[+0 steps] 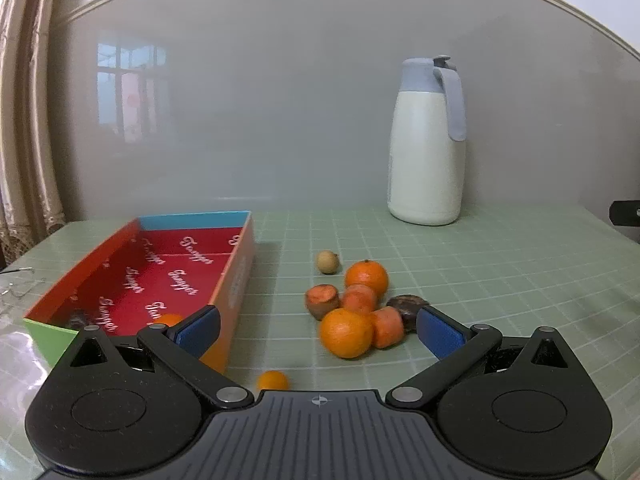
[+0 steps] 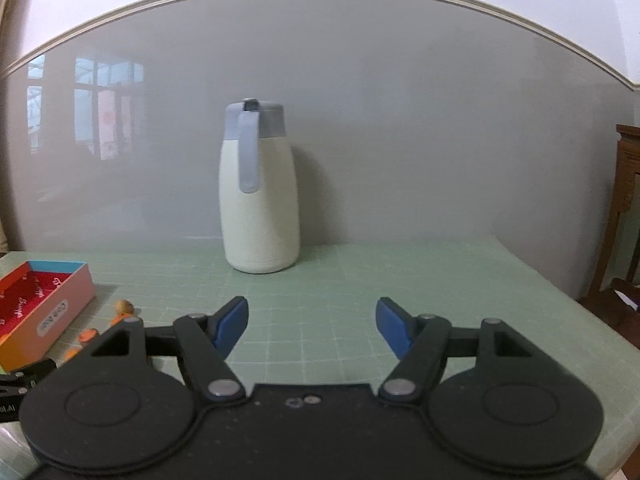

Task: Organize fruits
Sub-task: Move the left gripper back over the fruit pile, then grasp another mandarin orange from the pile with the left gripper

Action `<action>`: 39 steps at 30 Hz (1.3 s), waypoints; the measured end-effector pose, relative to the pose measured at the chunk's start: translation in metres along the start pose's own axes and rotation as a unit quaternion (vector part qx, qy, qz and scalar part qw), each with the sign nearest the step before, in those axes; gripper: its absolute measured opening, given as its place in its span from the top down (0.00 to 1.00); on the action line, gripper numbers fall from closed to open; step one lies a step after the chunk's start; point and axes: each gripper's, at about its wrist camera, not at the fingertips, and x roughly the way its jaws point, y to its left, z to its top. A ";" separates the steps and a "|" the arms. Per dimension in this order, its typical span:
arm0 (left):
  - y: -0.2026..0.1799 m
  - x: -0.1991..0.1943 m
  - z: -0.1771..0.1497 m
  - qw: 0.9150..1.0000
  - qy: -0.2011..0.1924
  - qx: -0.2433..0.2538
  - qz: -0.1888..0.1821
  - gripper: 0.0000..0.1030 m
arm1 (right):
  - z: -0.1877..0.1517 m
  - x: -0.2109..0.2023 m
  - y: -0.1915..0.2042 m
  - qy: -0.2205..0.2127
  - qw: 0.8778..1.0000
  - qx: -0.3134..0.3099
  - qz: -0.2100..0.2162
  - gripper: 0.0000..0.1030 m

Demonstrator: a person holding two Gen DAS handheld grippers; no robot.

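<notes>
Left gripper, jaws apart, is hovering with an orange lying between them; right gripper is gaping over bare mat.

wall: glossy grey w/ cream trim, window reflection | curtain: beige, past table's left edge | table: pale green grid mat | wood furniture beyond right edge
</notes>
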 end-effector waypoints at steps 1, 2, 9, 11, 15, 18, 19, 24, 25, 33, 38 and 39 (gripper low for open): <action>-0.002 0.002 0.000 1.000 0.001 0.002 -0.001 0.00 | -0.001 0.000 -0.002 0.001 1.000 0.001 -0.002 0.31; -0.004 0.004 0.000 1.000 0.002 0.003 -0.001 0.00 | -0.001 0.000 -0.004 0.002 1.000 0.002 -0.005 0.31; -0.012 0.017 -0.002 1.000 0.014 0.009 -0.006 0.00 | -0.006 0.001 -0.017 0.007 1.000 0.005 -0.017 0.30; -0.013 0.020 -0.003 1.000 0.017 0.013 -0.006 0.00 | -0.006 0.002 -0.020 0.007 1.000 0.006 -0.020 0.29; -0.011 0.030 -0.003 0.999 0.032 0.015 -0.011 0.15 | -0.008 0.006 -0.022 0.011 1.000 0.007 -0.023 0.28; -0.012 0.038 -0.004 0.999 0.047 0.017 -0.011 0.20 | -0.009 0.009 -0.021 0.012 1.000 0.004 -0.023 0.28; -0.012 0.039 -0.004 0.999 0.049 0.016 -0.012 0.21 | -0.011 0.008 -0.022 0.012 1.000 0.004 -0.024 0.27; -0.011 0.049 -0.005 0.998 0.066 0.011 -0.014 0.35 | -0.013 0.013 -0.023 0.020 0.999 0.001 -0.026 0.26; -0.010 0.051 -0.005 0.998 0.068 0.007 -0.014 0.35 | -0.013 0.014 -0.023 0.022 0.999 0.001 -0.026 0.26; -0.008 0.059 -0.003 0.998 0.065 -0.012 -0.021 0.40 | -0.015 0.025 -0.023 0.033 0.999 -0.002 -0.030 0.26; -0.006 0.058 -0.004 0.996 0.071 -0.023 -0.039 0.57 | -0.015 0.028 -0.024 0.033 0.999 -0.005 -0.034 0.25; -0.005 0.057 -0.004 0.996 0.072 -0.025 -0.039 0.57 | -0.016 0.028 -0.025 0.033 0.999 -0.005 -0.035 0.24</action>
